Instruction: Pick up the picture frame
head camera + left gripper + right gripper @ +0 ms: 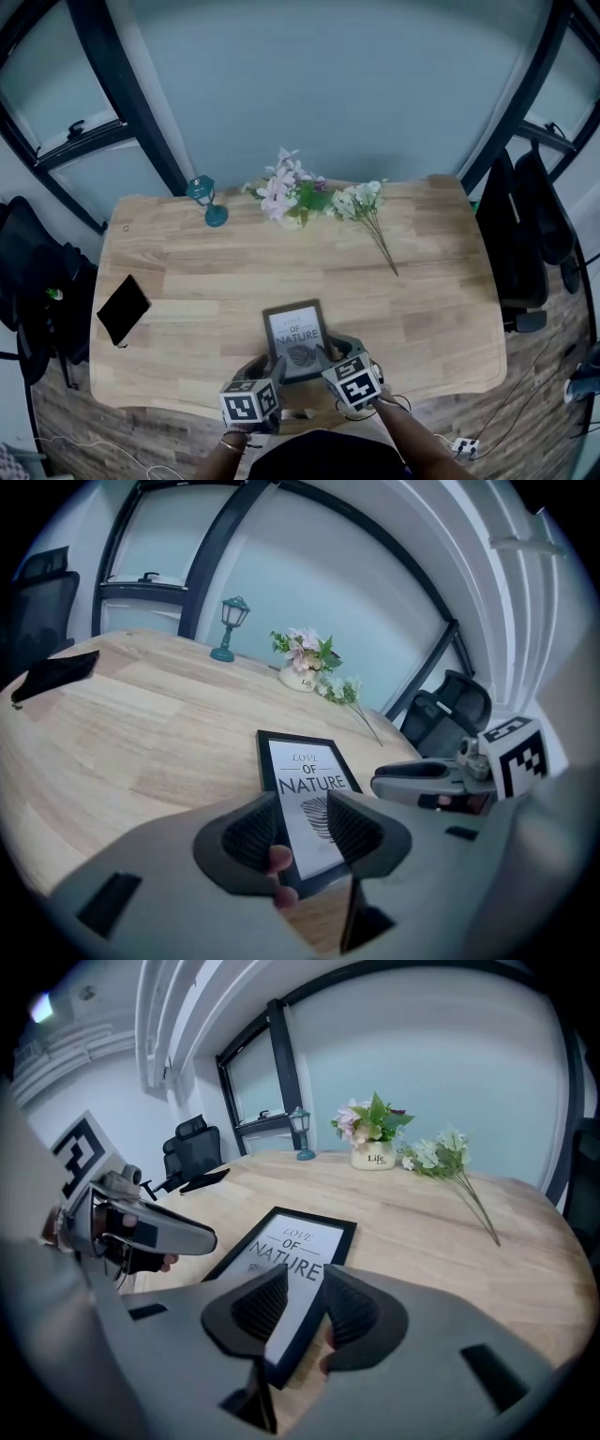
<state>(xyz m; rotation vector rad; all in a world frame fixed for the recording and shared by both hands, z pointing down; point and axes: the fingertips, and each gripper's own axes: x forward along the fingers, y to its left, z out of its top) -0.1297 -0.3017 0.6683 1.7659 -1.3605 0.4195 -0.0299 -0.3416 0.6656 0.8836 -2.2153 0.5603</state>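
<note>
Left gripper (302,829) and right gripper (307,1305) each seem to pinch a near corner of the picture frame (296,333), hiding its bottom edge.

One frame (297,339), one lantern (208,201), one bouquet (286,197), one sprig (364,204), one case (123,308).

I find one light wooden tabletop (422,281). At my edge a black picture frame (296,339) rests print side up. A flat black case (123,308) lies at the left end. Along the far edge stand a small teal lantern (204,199) and a pot of flowers (286,195), with a loose white-flowered sprig (367,211) lying beside the pot.
</note>
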